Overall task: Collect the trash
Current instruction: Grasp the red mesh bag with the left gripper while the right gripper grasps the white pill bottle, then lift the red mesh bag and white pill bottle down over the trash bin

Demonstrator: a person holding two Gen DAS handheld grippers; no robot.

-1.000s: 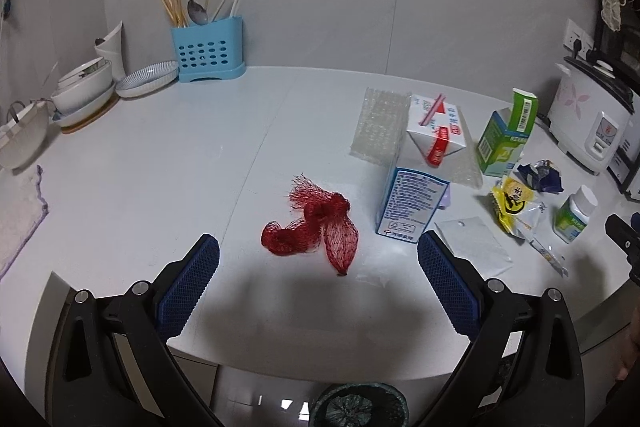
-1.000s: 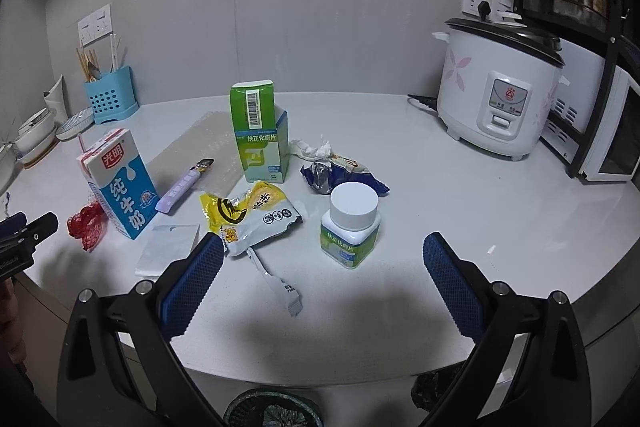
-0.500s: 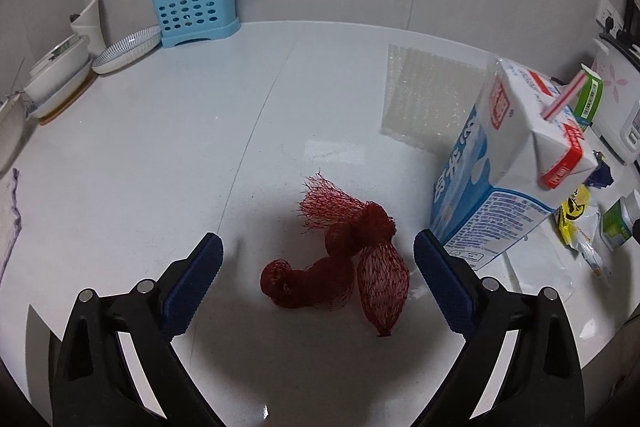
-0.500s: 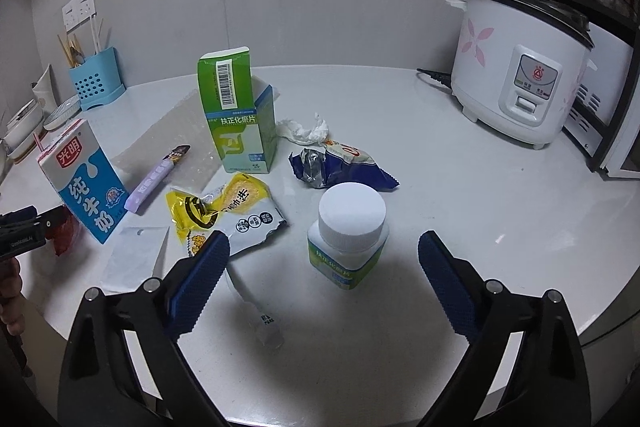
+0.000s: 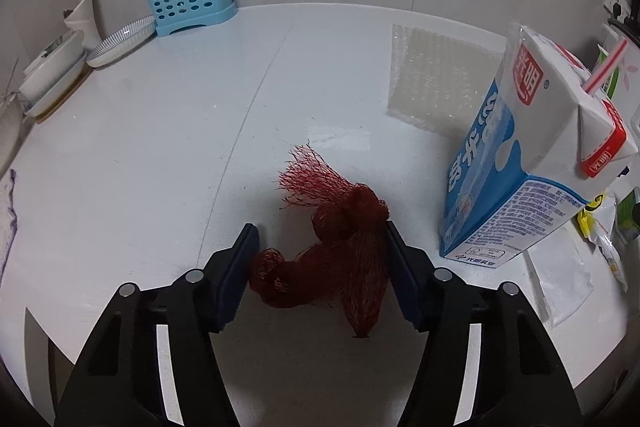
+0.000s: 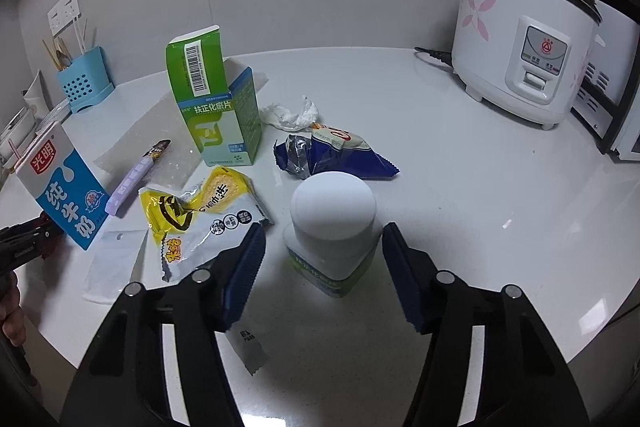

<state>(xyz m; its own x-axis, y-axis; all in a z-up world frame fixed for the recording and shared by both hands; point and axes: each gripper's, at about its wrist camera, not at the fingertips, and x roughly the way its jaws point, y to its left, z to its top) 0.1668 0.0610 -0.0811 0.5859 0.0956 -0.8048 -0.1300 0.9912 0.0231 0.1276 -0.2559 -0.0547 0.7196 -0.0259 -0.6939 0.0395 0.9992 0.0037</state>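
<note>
A crumpled red net bag (image 5: 340,251) lies on the white counter (image 5: 160,147). My left gripper (image 5: 319,227) straddles the net; its jaws are closing, and the blue pads (image 5: 240,267) just reach the net's two sides without squeezing it. In the right wrist view a white-capped pill bottle (image 6: 332,211) stands upright between the closing jaws of my right gripper (image 6: 324,227), with a gap on each side. A blue-and-white milk carton (image 5: 520,163) with a straw stands right of the net.
A green box (image 6: 216,107), yellow wrapper (image 6: 208,211), blue wrapper (image 6: 340,155), tissue (image 6: 292,113), purple wrapper (image 6: 136,183) and bubble wrap (image 5: 432,79) litter the counter. A rice cooker (image 6: 528,39) stands back right, a blue utensil holder (image 5: 188,3) and dishes (image 5: 120,39) back left.
Both grippers moved forward and down. The left one now has the net between narrowing jaws. The right one has the pill bottle between narrowing jaws.
</note>
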